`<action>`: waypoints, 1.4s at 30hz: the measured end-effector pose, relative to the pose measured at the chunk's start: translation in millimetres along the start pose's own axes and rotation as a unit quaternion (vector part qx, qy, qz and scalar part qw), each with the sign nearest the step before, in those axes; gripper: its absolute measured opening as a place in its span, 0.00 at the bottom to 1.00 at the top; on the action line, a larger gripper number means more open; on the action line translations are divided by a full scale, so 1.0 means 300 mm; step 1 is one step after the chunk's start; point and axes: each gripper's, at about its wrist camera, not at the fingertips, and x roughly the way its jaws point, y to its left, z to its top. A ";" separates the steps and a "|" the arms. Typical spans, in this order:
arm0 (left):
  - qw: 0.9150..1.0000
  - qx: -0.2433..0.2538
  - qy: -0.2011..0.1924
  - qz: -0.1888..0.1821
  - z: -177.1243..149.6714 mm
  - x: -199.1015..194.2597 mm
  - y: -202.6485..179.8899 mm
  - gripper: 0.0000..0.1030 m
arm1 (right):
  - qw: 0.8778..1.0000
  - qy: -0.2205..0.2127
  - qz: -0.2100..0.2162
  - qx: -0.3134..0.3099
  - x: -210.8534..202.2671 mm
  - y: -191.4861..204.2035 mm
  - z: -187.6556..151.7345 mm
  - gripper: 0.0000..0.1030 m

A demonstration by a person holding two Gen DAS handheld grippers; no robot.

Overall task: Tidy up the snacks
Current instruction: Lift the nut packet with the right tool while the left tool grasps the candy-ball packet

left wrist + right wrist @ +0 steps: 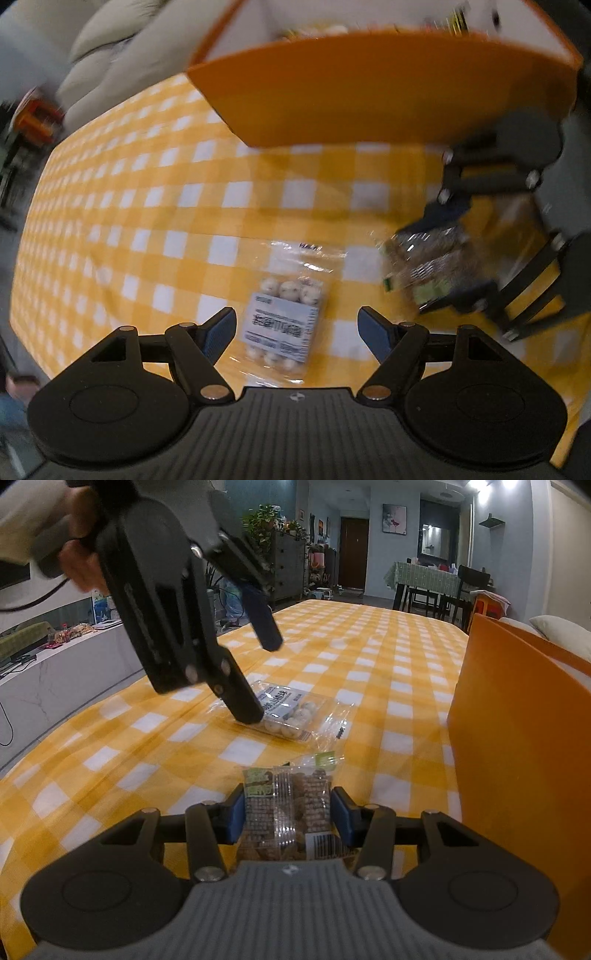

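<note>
A clear pack of white round snacks (pixel 284 317) lies on the yellow checked tablecloth (pixel 147 206). My left gripper (pixel 297 328) is open, its fingers on either side of the pack's near end. From the right wrist view the left gripper (pixel 258 679) hangs over this pack (pixel 291 712). My right gripper (pixel 288 814) is shut on a clear pack of brown snacks (pixel 288 808), and it shows blurred in the left wrist view (pixel 432 266). An orange box (pixel 384 92) stands behind, with snack items inside.
The orange box also rises at the right of the right wrist view (pixel 517 738). Pale cushions (pixel 110 48) lie beyond the table's far left edge. A low white counter (pixel 55 672) runs along the table's left side, and a dining table with chairs (pixel 436 583) stands far off.
</note>
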 end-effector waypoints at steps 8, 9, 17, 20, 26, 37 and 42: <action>0.996 0.017 0.069 -0.045 0.048 0.161 0.096 0.86 | 1.000 0.000 0.000 -0.002 -0.001 0.000 -0.001 0.46; 0.996 0.018 0.074 -0.048 0.053 0.178 0.098 0.89 | 1.000 0.000 0.000 -0.002 -0.001 0.000 -0.001 0.46; 0.982 -0.111 0.085 -0.126 0.060 0.234 0.227 0.72 | 1.000 0.000 -0.004 -0.008 -0.003 0.011 -0.001 0.46; 0.976 -0.158 0.092 -0.122 0.046 0.240 0.244 0.71 | 1.000 0.000 -0.004 -0.008 -0.004 0.010 0.000 0.46; 0.938 -0.314 0.102 -0.104 -0.029 0.236 0.273 0.72 | 1.000 0.000 -0.004 -0.008 -0.002 0.008 0.001 0.46; 0.756 -0.649 0.078 0.039 -0.219 0.154 0.171 0.72 | 1.000 0.000 -0.004 -0.008 -0.001 0.005 0.001 0.46; 0.663 -0.739 0.066 0.098 -0.277 0.097 0.061 0.72 | 1.000 0.000 -0.004 -0.008 0.000 0.005 0.001 0.46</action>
